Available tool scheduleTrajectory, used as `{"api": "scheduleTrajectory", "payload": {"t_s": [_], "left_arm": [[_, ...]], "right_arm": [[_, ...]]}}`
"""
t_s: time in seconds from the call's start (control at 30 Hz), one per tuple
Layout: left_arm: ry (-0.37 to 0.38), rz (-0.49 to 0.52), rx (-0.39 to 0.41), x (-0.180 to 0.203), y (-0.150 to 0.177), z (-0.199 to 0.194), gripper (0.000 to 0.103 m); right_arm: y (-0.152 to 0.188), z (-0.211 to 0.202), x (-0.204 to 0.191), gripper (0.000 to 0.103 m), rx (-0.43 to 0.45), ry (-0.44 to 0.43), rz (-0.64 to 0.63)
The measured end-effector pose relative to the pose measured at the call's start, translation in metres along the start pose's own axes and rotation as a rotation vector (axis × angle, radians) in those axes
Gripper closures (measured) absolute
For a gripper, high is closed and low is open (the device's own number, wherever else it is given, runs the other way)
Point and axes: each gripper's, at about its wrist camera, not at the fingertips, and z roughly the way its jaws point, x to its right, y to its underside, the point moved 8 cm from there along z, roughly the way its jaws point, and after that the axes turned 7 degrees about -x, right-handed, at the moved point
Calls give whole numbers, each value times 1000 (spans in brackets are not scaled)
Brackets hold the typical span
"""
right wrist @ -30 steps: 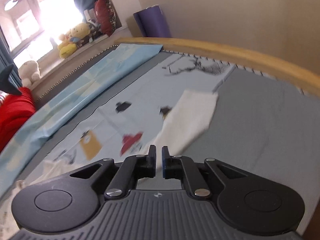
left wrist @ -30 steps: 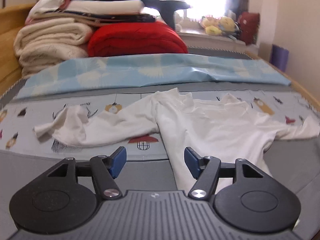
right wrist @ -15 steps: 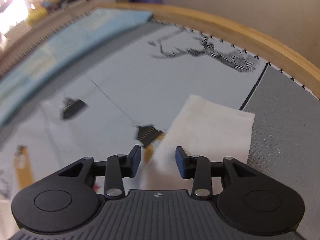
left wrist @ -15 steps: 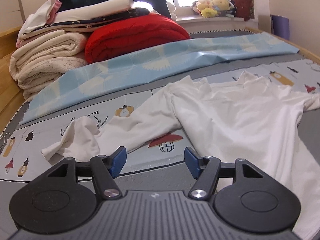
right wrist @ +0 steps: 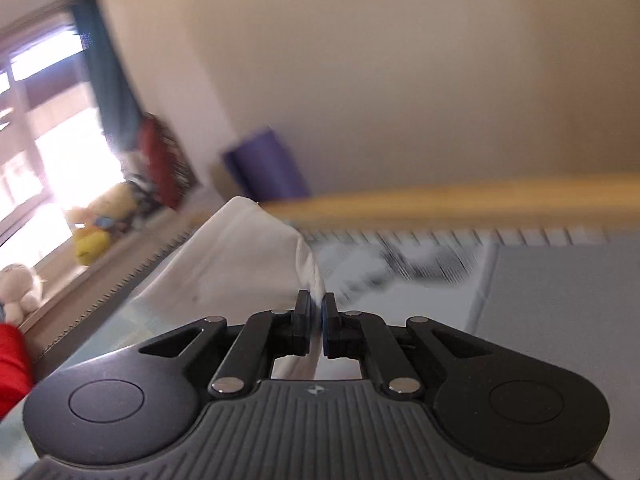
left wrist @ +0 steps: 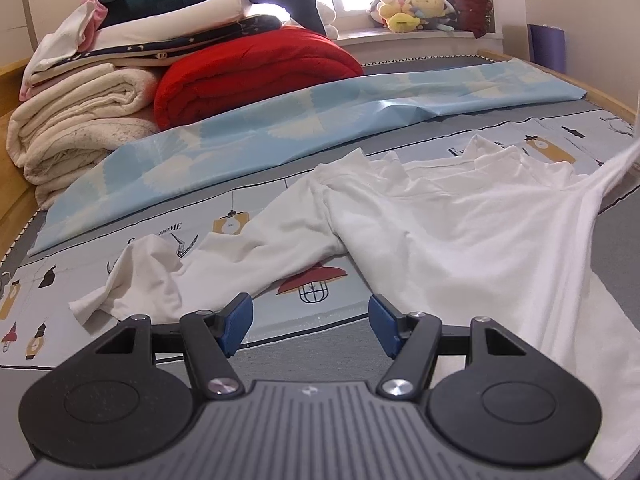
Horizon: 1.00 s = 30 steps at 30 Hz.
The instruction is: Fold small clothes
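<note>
Half-hidden at right edge of left wrist view: raised sleeve [left wrist: 616, 168] of white shirt [left wrist: 460, 232], cut off by frame. Heavily blurred in right wrist view: wall, wooden rail, window. Left gripper [left wrist: 310, 324] with fingers [left wrist: 236, 322] apart, clamped on nothing; shirt spread on bed [left wrist: 280, 344] just ahead, left sleeve crumpled toward left finger. Right gripper [right wrist: 316, 312] just closed, fingers together on sleeve cloth [right wrist: 240, 256], lifted. Printed on bed cover: "HOME" [left wrist: 170, 227], partly covered.
</note>
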Motion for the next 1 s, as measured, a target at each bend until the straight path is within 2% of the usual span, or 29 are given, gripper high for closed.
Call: {"api": "scheduleTrajectory", "payload": {"t_s": [0.13, 0.2, 0.37, 0.43, 0.53, 0.6, 0.63, 0.67, 0.7, 0.73, 0.8, 0.83, 0.87, 0.9, 1.0], "left_arm": [[13, -13, -7, -2, 2, 0, 33], [13, -29, -8, -6, 2, 0, 33], [29, -44, -3, -8, 1, -5, 33], [30, -38, 6, -7, -1, -7, 33], [35, -37, 1, -4, 0, -6, 33], [34, -30, -5, -2, 1, -4, 33], [33, -27, -6, -2, 2, -4, 33], [31, -26, -8, -2, 2, -4, 33], [32, -31, -11, -3, 2, -3, 33], [36, -41, -15, -4, 1, -3, 33], [53, -84, -18, -8, -2, -3, 33], [59, -108, -17, -12, -4, -4, 33], [60, -127, -17, -15, -5, -5, 33], [56, -135, -13, -18, -7, -7, 33], [44, -142, 13, -26, -11, -17, 33]], "right_arm": [[28, 23, 56, 97, -122, 166, 67], [31, 19, 84, 95, -121, 214, 126], [18, 0, 117, 94, -95, 299, 120], [18, -5, 122, 94, -101, 283, 107], [25, 1, 118, 94, -178, 188, 121], [34, 6, 111, 87, -213, 121, 125], [38, 8, 108, 80, -233, 118, 114], [43, 12, 108, 81, -258, 133, 95], [44, 17, 108, 86, -260, 171, 50], [42, 17, 110, 103, -242, 238, -3], [38, 4, 123, 101, -195, 400, -24], [35, -7, 128, 100, -168, 435, -1], [33, -19, 127, 97, -143, 427, 10], [33, -32, 117, 97, -130, 379, -9], [43, -78, 63, 97, -118, 184, -167]]}}
